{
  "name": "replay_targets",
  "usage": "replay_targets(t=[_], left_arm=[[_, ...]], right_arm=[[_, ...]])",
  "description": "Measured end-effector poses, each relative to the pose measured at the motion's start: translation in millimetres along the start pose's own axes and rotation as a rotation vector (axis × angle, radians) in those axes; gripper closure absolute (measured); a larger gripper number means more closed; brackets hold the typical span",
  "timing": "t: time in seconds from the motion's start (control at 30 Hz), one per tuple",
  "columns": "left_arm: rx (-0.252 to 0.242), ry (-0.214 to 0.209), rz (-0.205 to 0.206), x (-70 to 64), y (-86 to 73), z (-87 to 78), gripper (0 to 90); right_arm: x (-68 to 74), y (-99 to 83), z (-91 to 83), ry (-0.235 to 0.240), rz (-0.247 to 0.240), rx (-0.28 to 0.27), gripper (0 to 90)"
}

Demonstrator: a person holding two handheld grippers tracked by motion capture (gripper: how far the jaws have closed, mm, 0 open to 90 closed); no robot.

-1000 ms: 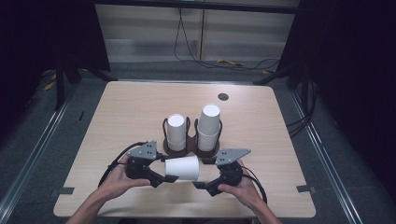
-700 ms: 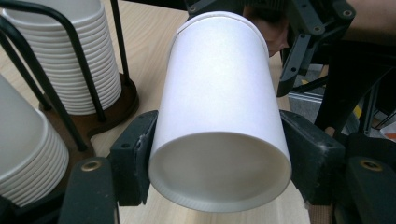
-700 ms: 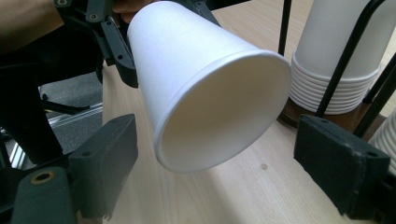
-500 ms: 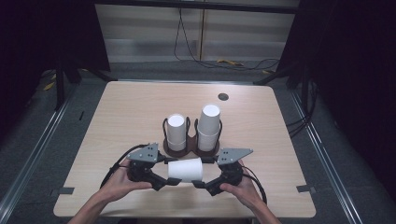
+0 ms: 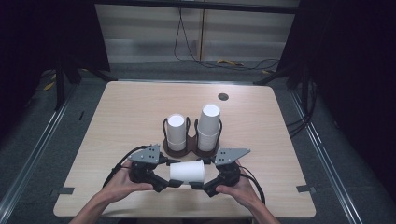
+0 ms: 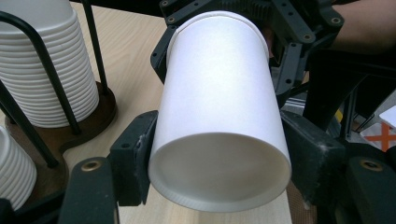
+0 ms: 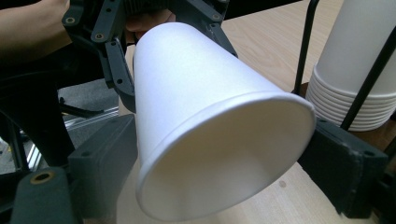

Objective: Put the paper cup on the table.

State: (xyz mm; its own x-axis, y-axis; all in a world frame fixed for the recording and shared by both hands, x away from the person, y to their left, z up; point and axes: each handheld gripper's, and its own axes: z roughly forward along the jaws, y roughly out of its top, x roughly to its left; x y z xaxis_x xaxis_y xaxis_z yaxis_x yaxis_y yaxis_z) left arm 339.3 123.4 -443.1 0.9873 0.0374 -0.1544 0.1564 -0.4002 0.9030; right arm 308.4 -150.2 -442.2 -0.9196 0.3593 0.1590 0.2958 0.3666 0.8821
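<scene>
A white paper cup (image 5: 187, 171) lies on its side between the left gripper (image 5: 164, 183) and the right gripper (image 5: 200, 185), held just above the near part of the table (image 5: 126, 107). In the left gripper view the cup (image 6: 219, 112) sits squarely between that gripper's two black jaws, which press against its sides near one end; the other end points away toward the other gripper (image 6: 289, 42). In the right gripper view the cup (image 7: 210, 121) again fills the gap between the jaws, both closed against its wall at the near end. So each gripper is clamped on the cup, one at each end. Just beyond both grippers stands a dark holder (image 5: 191, 149) with two stacks of cups (image 5: 209, 125), near the held cup but apart from it.
</scene>
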Motion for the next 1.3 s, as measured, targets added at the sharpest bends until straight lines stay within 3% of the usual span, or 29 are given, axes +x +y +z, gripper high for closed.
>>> replay_targets(t=[0.07,0.33,0.5,0.87,1.07,1.3], left_arm=[[0.001,-0.004,-0.004,0.5,-0.6,-0.5,33.1],[-0.023,-0.029,-0.026,4.0,-4.4,-1.0,33.2],[-0.071,-0.039,-0.051,7.3,-7.1,-3.3,29.8],[-0.075,-0.034,-0.059,6.5,-7.5,-3.4,26.0],[-0.065,-0.006,-0.057,5.7,-6.1,-3.9,16.9],[-0.048,0.041,-0.067,5.6,-4.2,-4.0,15.6]], right_arm=[[-1.6,-0.3,-1.0,0.013,0.021,-0.004,16.2],[-3.4,0.1,-3.1,0.032,0.028,-0.007,18.8],[-0.1,3.8,-6.5,0.03,-0.002,-0.02,22.1],[0.0,5.2,-6.9,0.042,-0.006,-0.02,23.7],[0.5,6.4,-6.0,0.055,0.001,-0.013,23.7],[-2.9,6.9,-8.0,0.038,0.02,-0.015,23.7]])
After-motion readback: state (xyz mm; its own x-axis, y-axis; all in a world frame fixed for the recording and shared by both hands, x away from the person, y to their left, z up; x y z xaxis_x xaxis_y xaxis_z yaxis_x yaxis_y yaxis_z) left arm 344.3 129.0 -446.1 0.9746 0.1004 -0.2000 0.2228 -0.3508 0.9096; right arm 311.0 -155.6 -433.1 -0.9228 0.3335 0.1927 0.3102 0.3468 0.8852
